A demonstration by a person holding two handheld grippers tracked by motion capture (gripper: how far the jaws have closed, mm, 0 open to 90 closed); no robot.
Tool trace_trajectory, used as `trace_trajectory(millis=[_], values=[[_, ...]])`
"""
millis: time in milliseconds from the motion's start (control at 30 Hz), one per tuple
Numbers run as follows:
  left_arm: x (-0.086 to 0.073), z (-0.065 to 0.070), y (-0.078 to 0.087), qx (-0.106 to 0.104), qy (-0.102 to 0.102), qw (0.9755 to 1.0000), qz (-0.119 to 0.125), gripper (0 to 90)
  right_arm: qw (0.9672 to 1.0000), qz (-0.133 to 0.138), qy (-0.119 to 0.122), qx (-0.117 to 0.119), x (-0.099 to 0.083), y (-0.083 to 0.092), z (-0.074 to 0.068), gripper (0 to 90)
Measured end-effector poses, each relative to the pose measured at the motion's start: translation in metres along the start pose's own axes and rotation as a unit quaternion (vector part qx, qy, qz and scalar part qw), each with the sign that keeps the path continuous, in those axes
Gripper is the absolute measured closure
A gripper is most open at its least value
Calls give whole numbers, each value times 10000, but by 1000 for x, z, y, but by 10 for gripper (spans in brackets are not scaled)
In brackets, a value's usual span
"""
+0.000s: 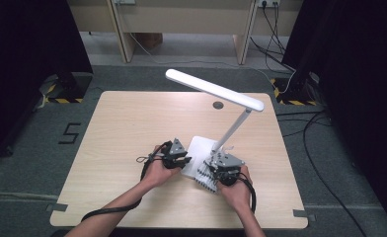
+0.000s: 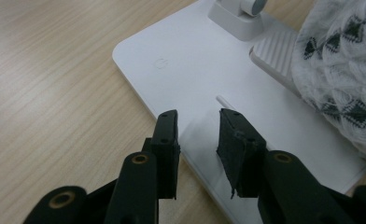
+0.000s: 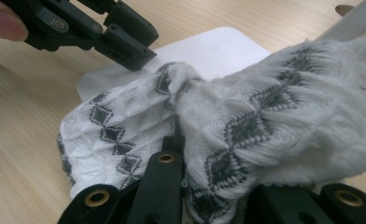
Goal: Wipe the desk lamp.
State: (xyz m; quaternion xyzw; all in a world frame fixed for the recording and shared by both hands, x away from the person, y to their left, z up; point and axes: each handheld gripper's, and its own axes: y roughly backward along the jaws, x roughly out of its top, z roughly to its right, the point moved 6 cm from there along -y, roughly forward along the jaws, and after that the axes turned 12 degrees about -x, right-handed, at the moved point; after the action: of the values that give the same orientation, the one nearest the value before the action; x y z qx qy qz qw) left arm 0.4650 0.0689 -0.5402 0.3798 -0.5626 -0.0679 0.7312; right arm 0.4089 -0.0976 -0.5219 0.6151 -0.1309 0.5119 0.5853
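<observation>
In the high view, a white patterned cloth [image 1: 205, 177] is seen on the near edge of the desk lamp's base [image 1: 197, 148], under the right gripper [image 1: 223, 174]. In the left gripper view, the left gripper [image 2: 199, 122] is held narrowly parted and empty over the base [image 2: 190, 74], the cloth [image 2: 344, 70] lying to its right. In the right gripper view, the cloth [image 3: 246, 126] is clamped between the right gripper's jaws, its long axis running toward the left gripper [image 3: 125, 39].

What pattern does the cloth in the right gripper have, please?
White knit cloth with dark grey diamonds, clearest in the right gripper view.

Lamp [image 1: 216, 94] on table [image 1: 122, 128], cloth [image 3: 246, 126] on lamp base [image 2: 195, 70]
</observation>
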Motion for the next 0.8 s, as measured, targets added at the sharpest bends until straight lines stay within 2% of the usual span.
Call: trace_trajectory(millis=[367, 500, 800], values=[[0, -3, 3, 39, 59, 9999, -84, 654, 9999, 124, 23, -92, 13, -5, 2, 828], [-1, -5, 7, 72, 140, 9999, -42, 645, 9998, 156, 54, -131, 18, -8, 2, 828], [0, -8, 17, 115, 173, 9998, 29, 631, 9995, 230, 37, -223, 29, -23, 1, 827]])
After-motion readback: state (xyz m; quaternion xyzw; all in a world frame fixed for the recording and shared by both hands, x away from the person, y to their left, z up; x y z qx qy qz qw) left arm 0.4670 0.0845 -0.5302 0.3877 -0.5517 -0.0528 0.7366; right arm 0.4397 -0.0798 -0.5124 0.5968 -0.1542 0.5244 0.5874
